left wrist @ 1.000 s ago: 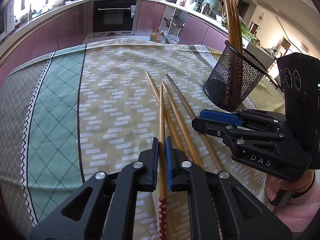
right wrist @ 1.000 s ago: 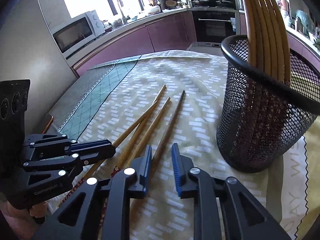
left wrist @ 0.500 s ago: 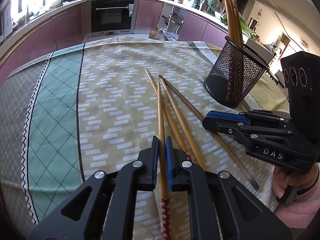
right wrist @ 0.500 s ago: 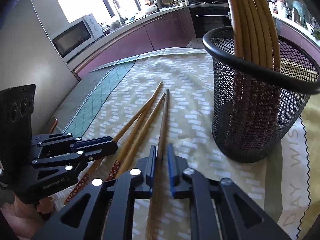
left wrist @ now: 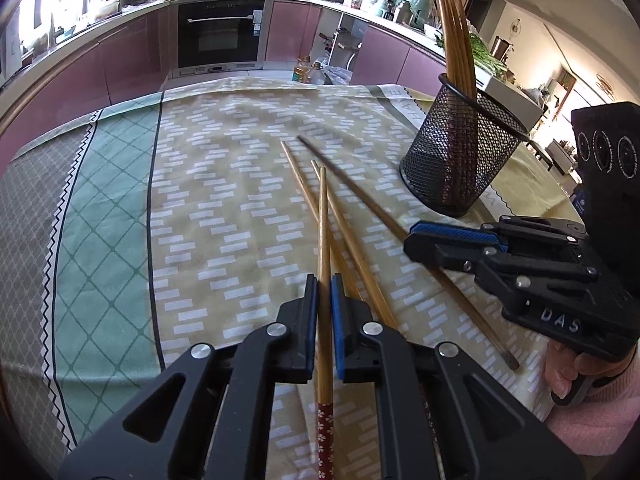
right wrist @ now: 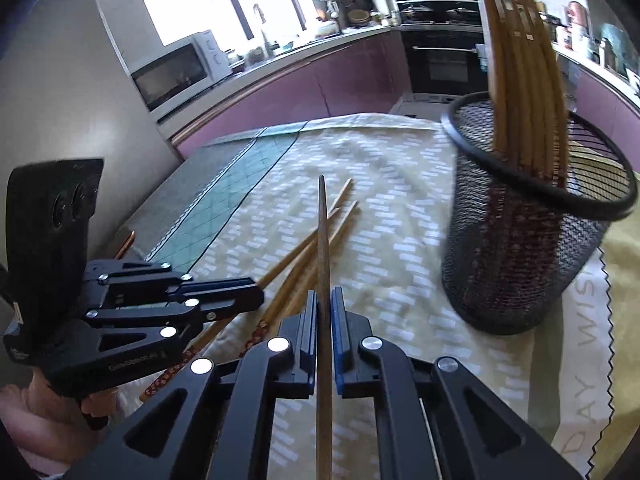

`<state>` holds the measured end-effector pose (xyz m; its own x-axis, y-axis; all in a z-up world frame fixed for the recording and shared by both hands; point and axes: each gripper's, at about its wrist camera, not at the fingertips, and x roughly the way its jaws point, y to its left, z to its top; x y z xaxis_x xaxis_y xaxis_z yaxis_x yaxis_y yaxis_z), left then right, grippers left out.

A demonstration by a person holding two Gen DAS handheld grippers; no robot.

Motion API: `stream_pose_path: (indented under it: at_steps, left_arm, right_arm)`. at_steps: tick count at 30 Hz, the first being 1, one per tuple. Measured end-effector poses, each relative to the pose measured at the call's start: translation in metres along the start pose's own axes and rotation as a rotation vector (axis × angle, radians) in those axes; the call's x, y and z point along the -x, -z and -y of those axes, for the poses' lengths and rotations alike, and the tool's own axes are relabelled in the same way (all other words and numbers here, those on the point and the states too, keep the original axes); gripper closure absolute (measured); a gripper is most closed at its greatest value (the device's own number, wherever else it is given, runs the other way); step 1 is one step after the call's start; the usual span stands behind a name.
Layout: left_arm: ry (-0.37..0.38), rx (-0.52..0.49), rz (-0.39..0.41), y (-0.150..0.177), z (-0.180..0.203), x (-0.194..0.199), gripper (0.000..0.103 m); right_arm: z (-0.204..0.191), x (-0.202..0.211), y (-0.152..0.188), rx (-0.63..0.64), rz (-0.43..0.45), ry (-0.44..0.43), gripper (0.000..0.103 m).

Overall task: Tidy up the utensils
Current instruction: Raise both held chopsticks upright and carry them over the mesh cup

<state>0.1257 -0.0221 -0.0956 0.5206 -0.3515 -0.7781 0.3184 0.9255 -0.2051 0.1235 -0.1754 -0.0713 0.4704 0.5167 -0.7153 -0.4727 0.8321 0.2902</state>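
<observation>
My left gripper (left wrist: 324, 280) is shut on a light wooden chopstick with a red flowered end (left wrist: 322, 216), which points away over the cloth. Two more light chopsticks (left wrist: 352, 240) lie crossed beneath it. My right gripper (right wrist: 324, 292) is shut on a darker chopstick (right wrist: 322, 232). In the left wrist view this darker chopstick (left wrist: 352, 190) runs slantwise through the right gripper (left wrist: 412, 240). A black mesh holder (right wrist: 520, 260) with several upright chopsticks (right wrist: 520, 80) stands just right of the right gripper. The left gripper (right wrist: 258, 294) sits at the lower left, beside the loose chopsticks (right wrist: 296, 256).
A patterned tablecloth (left wrist: 224, 200) with a green and grey border on the left covers the table. The mesh holder (left wrist: 460, 168) is near the table's right edge. Purple kitchen cabinets and an oven lie beyond the far edge. A hand in a pink sleeve (left wrist: 592, 408) holds the right gripper.
My right gripper, open around the darker chopstick a second ago, has closed on it and swung it to point straight ahead. The left gripper has kept its grip.
</observation>
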Motion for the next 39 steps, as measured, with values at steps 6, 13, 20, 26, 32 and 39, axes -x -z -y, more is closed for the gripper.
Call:
stream_pose_path:
  at_steps: [6, 13, 20, 26, 32, 39]
  left_arm:
    - [0.02, -0.014, -0.022, -0.001, 0.001, -0.003, 0.086]
    - [0.022, -0.037, -0.034, -0.009, 0.002, -0.01, 0.086]
    - [0.01, -0.035, -0.008, -0.01, 0.005, 0.0, 0.096]
    - [0.086, -0.054, 0.085, -0.024, 0.013, 0.037, 0.096]
    - [0.181, -0.081, 0.18, -0.045, 0.026, 0.076, 0.096]
    - [0.255, -0.101, 0.267, -0.065, 0.039, 0.106, 0.096]
  right_arm:
    - [-0.006, -0.013, 0.0, 0.025, -0.062, 0.0, 0.093]
    - [-0.007, -0.019, -0.007, 0.038, -0.067, -0.015, 0.092]
    - [-0.003, 0.006, -0.01, 0.048, 0.001, -0.025, 0.097]
    - [0.003, 0.052, -0.017, 0.052, 0.114, -0.026, 0.097]
    - [0.011, 0.097, -0.022, 0.052, 0.234, -0.007, 0.097]
    - [0.021, 0.131, -0.028, 0.05, 0.335, 0.009, 0.097]
